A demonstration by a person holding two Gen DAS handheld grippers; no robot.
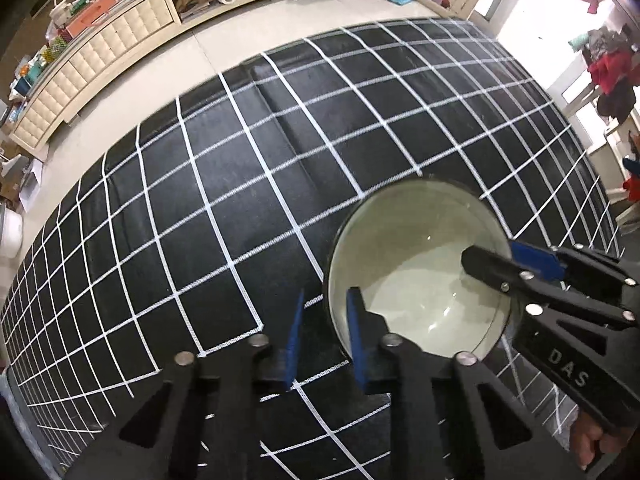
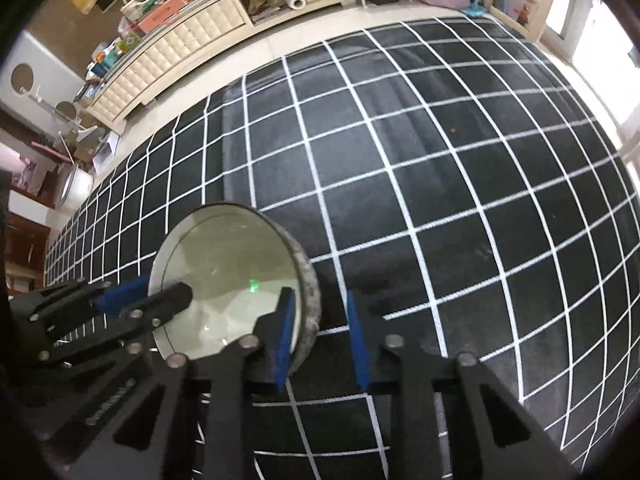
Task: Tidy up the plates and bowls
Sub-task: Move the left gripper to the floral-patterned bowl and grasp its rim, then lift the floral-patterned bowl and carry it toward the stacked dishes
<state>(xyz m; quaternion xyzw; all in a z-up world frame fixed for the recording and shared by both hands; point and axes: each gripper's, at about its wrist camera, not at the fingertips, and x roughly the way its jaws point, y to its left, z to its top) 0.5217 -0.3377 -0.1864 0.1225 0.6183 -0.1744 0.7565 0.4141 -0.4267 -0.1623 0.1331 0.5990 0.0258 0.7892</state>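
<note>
One bowl (image 1: 416,276) sits on the black grid mat (image 1: 224,184), w/ both grippers straddling its rim on opposite sides. Left gripper (image 1: 326,336): one blue pad inside the bowl, the other outside, jaws spread, not pinching. Right gripper (image 2: 320,336): same setup on the far side, rim (image 2: 308,304) betw its fingers, also released.

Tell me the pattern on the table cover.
Black table cover with a white grid of lines; clearest in the right wrist view.
</note>
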